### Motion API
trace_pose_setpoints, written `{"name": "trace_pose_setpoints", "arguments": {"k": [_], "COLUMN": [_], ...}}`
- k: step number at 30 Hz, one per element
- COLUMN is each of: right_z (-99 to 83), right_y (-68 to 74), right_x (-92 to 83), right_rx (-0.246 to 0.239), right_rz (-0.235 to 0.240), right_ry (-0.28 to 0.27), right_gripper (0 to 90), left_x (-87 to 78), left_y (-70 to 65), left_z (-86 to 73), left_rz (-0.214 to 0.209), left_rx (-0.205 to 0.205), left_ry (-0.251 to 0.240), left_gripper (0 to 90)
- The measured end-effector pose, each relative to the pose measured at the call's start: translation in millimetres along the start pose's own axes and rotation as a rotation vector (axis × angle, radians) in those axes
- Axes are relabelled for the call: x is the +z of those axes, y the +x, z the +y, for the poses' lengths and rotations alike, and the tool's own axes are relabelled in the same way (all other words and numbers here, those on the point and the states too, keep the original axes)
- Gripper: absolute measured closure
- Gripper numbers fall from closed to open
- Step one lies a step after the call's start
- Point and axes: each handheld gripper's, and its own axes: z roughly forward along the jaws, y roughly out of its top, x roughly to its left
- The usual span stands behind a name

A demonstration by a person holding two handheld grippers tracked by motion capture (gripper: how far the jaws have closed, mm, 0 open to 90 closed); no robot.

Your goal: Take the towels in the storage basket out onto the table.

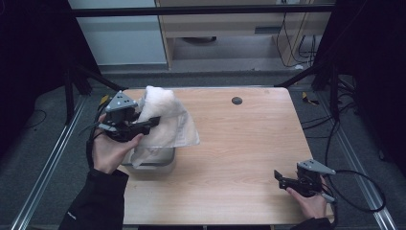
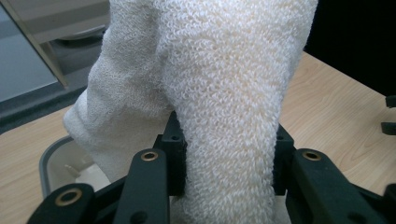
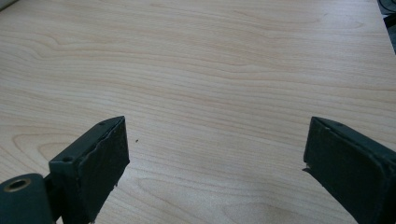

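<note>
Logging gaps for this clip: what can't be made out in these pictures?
- Inside of the grey bin: high view, covered by the towel; left gripper view, a corner shows, contents unclear.
- Left gripper: high view, its tips are buried in the towel.
- Towel's full shape: left gripper view, cut off by the top edge.
- Small dark disc on the table: high view, too small to identify.

Black sleeves (image 1: 98, 203), black grippers w/ grey 3-cornered plates, trailing black cables.

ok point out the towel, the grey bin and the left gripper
towel (image 2: 224, 93), left gripper view, middle of the bunched cloth
grey bin (image 2: 44, 161), left gripper view, its rim
left gripper (image 1: 154, 120), high view, at its jaws' tips on the cloth
</note>
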Motion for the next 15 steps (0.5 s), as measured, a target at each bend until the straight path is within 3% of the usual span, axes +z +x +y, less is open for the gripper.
{"name": "trace_pose_setpoints", "arguments": {"k": [15], "right_z": [0.3], "right_y": [-0.3], "right_x": [-0.3], "right_rx": [-0.002], "right_rz": [-0.001], "right_ry": [-0.003], "right_gripper": [6.9], "left_x": [16.8], "left_y": [-34.2], "left_z": [23.6], "left_rz": [-0.058], "left_rx": [0.067], "left_ry": [0.002], "left_gripper": [61.5]}}
